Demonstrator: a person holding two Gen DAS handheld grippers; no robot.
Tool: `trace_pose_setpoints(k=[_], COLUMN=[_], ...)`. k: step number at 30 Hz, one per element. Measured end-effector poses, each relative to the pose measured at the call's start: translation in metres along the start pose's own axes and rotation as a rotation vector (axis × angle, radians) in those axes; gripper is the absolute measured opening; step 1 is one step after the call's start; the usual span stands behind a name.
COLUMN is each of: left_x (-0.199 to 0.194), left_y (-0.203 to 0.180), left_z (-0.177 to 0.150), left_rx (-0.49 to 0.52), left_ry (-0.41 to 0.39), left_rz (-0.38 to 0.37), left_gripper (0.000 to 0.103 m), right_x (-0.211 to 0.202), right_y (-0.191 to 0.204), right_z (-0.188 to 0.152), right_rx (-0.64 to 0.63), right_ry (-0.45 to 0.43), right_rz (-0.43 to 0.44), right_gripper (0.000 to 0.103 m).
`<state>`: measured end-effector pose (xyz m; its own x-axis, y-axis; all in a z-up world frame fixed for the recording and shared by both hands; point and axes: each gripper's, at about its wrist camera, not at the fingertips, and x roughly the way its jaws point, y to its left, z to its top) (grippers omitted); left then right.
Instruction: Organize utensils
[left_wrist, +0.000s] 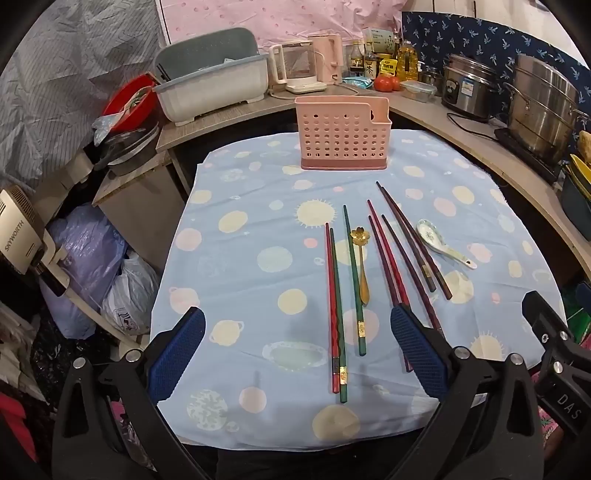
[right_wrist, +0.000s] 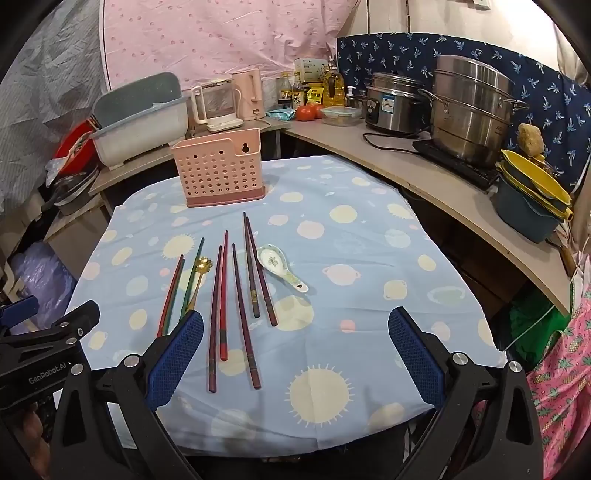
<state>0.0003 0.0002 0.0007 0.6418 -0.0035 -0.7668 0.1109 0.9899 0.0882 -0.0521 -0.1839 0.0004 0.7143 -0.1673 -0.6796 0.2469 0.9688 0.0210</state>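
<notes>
Between spread left gripper (left_wrist: 297, 345) jaws, chopsticks (left_wrist: 338, 314).

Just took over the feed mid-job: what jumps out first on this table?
The pink perforated holder stands upright at the far edge of the blue dotted tablecloth. Nearer, loose chopsticks lie fanned out, with a gold flower spoon among them and a white ceramic spoon to their right.
</notes>
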Motion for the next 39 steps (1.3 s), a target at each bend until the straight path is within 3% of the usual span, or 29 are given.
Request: trace_pose_setpoints(k=[39], left_x=[-0.007], left_y=[-0.011], left_z=[0.008], left_rx=[0.046], left_ry=[-0.03], left_rz=[-0.003], left_gripper=[0.096], right_x=[-0.002], right_y=[-0.008], right_z=[0.008], right_rx=[0.017], right_ry=[-0.015], right_rz=[0.003], right_gripper=[0.096])
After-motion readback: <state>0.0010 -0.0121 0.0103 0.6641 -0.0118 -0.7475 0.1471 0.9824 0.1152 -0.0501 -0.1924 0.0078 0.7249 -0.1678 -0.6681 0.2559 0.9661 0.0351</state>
